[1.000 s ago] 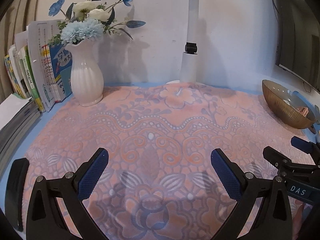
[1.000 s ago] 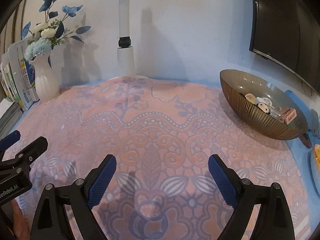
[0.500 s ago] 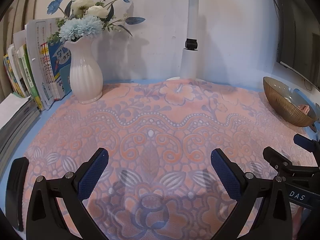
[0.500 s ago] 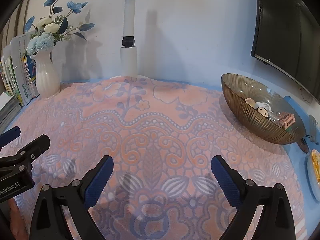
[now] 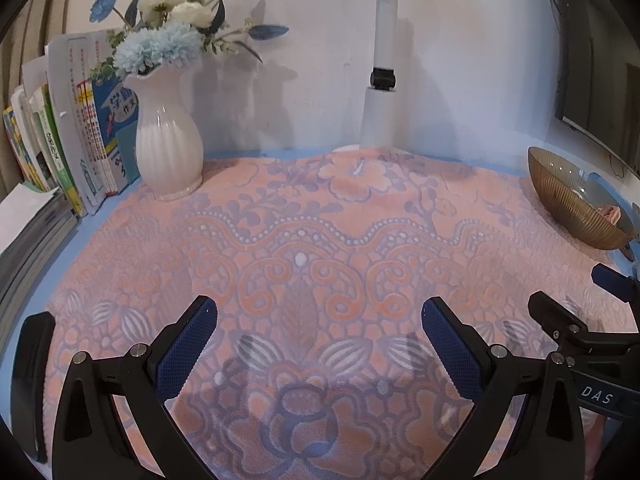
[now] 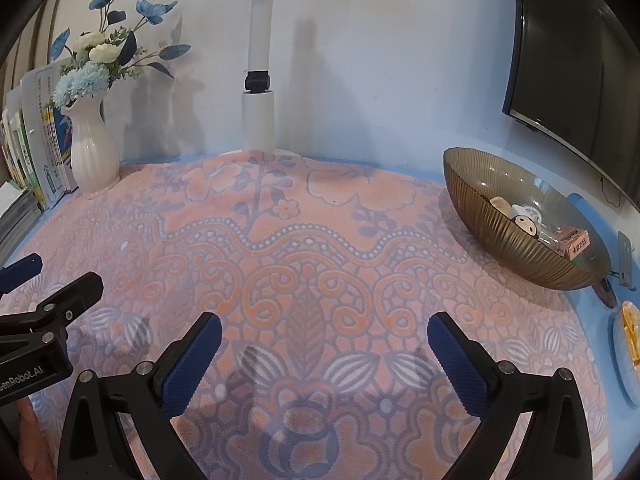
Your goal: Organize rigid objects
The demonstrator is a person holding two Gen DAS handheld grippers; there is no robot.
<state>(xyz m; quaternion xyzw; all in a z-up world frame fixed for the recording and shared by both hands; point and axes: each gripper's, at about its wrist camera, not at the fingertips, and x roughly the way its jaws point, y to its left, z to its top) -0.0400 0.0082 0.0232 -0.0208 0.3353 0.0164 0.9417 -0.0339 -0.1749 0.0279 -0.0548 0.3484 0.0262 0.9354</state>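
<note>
A ribbed amber glass bowl (image 6: 500, 240) stands at the right on the patterned pink cloth (image 6: 320, 240). In it lie several small things, among them a round white piece (image 6: 525, 221) and a pink box (image 6: 575, 241). The bowl (image 5: 568, 208) also shows at the right edge of the left wrist view. My left gripper (image 5: 320, 306) hovers open over bare cloth. The jaws of my right gripper (image 6: 325, 320) are opening, and nothing lies between them. Each gripper shows in the other's view, the right gripper (image 5: 572, 288) and the left gripper (image 6: 58, 274).
A white vase (image 5: 168, 148) with blue and white flowers stands at the back left beside upright books (image 5: 60, 140). A white lamp pole (image 5: 380, 80) rises at the back. A dark monitor (image 6: 580, 60) hangs on the right. A plate (image 6: 628, 340) sits at the right edge.
The right gripper's jaws have spread a little wider. Both hands have stayed where they were, and nothing on the cloth has moved.
</note>
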